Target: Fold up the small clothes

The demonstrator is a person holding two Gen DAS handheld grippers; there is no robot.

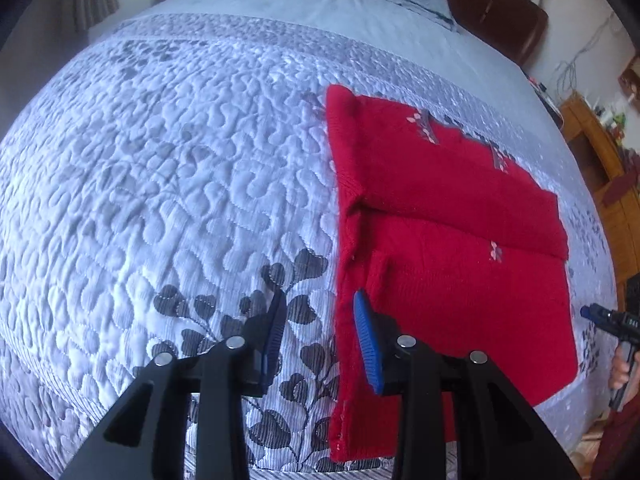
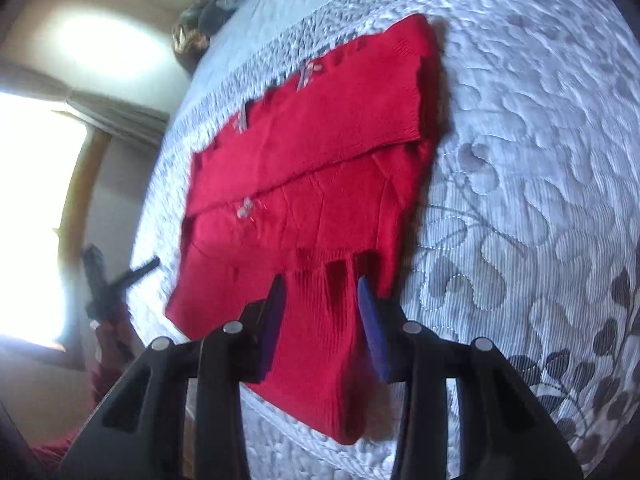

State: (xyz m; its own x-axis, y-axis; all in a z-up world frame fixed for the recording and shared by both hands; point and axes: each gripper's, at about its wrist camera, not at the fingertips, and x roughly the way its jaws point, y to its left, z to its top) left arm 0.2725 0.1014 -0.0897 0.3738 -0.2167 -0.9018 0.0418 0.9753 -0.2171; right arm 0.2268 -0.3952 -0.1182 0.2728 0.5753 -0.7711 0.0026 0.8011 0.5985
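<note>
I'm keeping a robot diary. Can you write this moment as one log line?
task: fold small clothes | red sweater: partly folded on quilted bedspread | left gripper: open, empty | right gripper: open, over sweater

Nothing readable here, honestly. The other gripper (image 1: 612, 320) at the edge of the left wrist view has some tiny white marks on its black body, way too small and blurry to make out.

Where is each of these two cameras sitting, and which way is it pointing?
Left wrist: rides on the left tongs, looking along their open fingers across the quilted bed at the red sweater's edge; the right tongs show far right.
Right wrist: rides on the right tongs, open over the sweater's hem; the left tongs and window show left.
Shared: sweater, bed.
</note>
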